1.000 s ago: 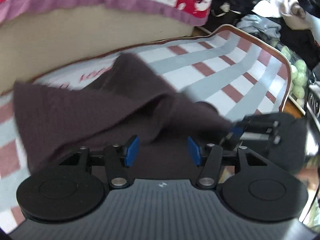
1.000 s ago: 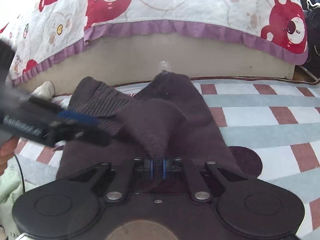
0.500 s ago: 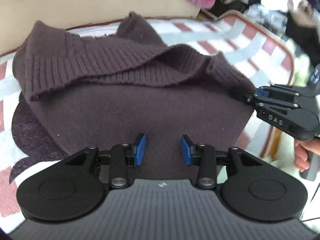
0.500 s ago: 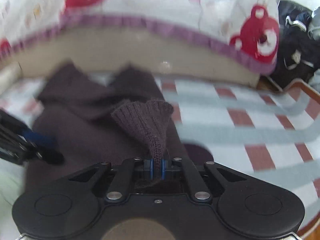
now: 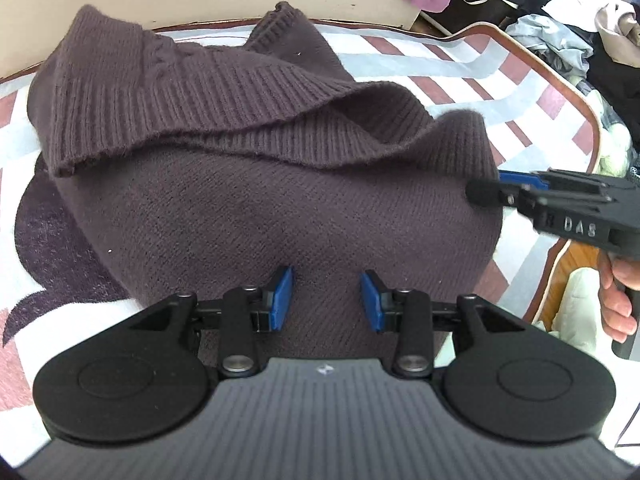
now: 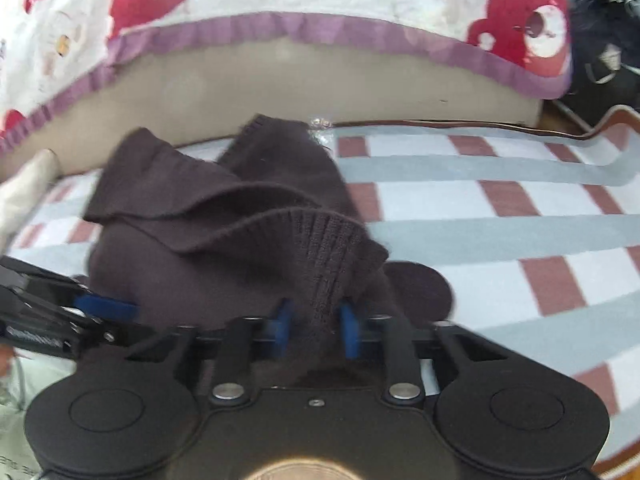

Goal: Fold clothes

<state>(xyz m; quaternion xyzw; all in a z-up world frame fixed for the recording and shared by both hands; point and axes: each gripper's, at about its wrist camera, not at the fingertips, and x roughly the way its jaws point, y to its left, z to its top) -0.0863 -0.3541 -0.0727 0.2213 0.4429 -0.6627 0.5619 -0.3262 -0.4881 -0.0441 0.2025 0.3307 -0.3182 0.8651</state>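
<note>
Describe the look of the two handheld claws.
Both are matte black plastic. The left claw has blue pads on hinged black links with silver pivot bolts, two round discs and a ribbed grey body. The right claw matches; its side bears white letters "DAS".

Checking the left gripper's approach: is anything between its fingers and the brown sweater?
Nothing visible. The left gripper hangs open right over the brown sweater, bare knit between its fingers. The right gripper, off at the sweater's edge, is opening with a ribbed fold between its fingers.
</note>
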